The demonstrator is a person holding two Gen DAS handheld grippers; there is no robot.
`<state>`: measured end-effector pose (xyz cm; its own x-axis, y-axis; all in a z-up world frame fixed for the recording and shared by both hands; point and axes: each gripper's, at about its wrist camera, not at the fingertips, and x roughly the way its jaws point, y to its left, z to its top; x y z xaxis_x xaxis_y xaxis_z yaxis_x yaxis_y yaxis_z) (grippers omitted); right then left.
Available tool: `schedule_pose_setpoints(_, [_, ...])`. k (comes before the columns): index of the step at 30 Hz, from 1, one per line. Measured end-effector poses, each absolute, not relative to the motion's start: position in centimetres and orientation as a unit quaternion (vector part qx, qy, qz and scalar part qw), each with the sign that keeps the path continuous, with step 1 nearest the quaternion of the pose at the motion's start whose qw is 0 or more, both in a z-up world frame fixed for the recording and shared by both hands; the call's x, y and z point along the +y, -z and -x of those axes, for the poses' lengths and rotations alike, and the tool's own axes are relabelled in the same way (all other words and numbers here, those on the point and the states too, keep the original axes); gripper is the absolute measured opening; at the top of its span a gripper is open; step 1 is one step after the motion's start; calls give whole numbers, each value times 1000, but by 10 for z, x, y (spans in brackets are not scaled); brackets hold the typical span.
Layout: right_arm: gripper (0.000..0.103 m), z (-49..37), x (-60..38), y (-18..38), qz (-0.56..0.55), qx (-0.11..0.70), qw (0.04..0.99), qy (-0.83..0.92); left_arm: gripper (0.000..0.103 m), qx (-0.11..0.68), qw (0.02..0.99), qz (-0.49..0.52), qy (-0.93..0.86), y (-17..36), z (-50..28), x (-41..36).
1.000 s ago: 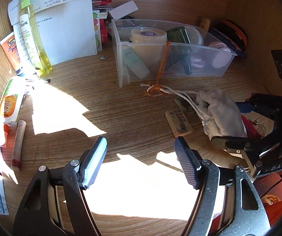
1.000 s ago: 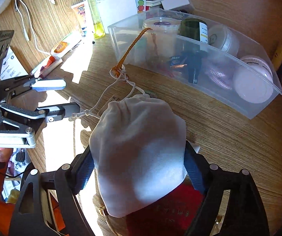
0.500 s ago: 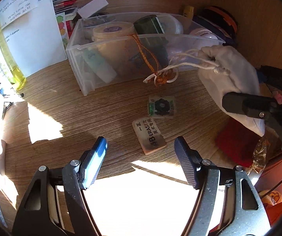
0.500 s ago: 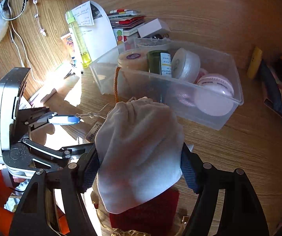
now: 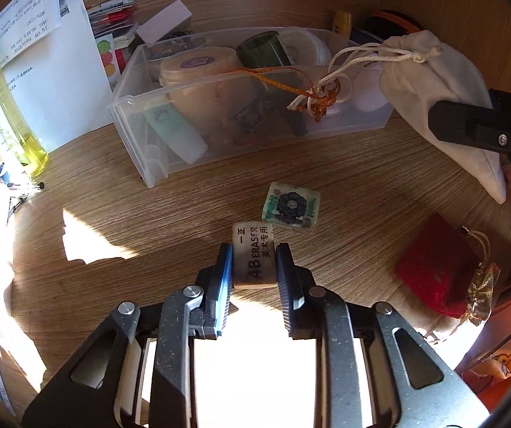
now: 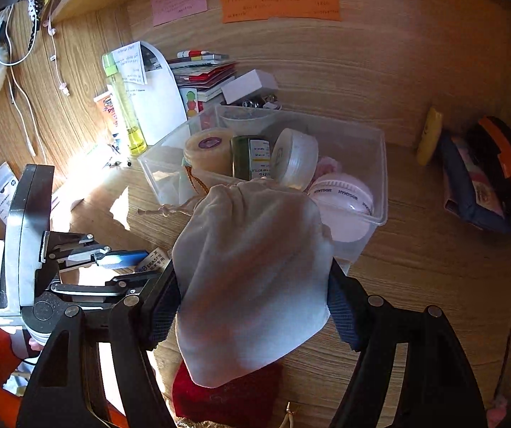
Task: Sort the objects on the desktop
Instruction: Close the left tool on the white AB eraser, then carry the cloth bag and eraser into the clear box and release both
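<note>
My left gripper [image 5: 254, 258] is shut on a beige eraser [image 5: 254, 256] printed "4B ERASER", low over the wooden desk. A small green square tile [image 5: 291, 207] lies just beyond it. My right gripper [image 6: 253, 285] is shut on a white drawstring pouch [image 6: 251, 267] and holds it up in front of a clear plastic bin [image 6: 380, 178]. In the left wrist view the pouch [image 5: 433, 82] hangs at the right end of the bin [image 5: 130, 114], its cords and an orange string [image 5: 319, 96] draped over the bin's front wall. The bin holds several jars and bottles.
A red velvet pouch [image 5: 437, 271] lies on the desk at the right. A yellow bottle [image 5: 9, 107], tubes and a white paper sheet [image 5: 52, 71] stand at the left. Books and a white box [image 6: 248, 85] are behind the bin. A dark case [image 6: 483, 178] lies far right.
My left gripper has moved forward and closed on the eraser. My right gripper has lifted the white pouch higher and nearer the bin, its cords now over the bin wall.
</note>
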<state>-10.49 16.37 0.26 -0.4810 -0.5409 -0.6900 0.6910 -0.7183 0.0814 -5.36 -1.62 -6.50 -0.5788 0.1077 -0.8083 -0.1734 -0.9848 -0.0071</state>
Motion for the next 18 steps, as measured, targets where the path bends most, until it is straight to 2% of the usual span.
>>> schedule_pose_setpoints(18, [70,125,169,-36,-312,95,338,883,23,-17,63,379,-923,8,57,-45])
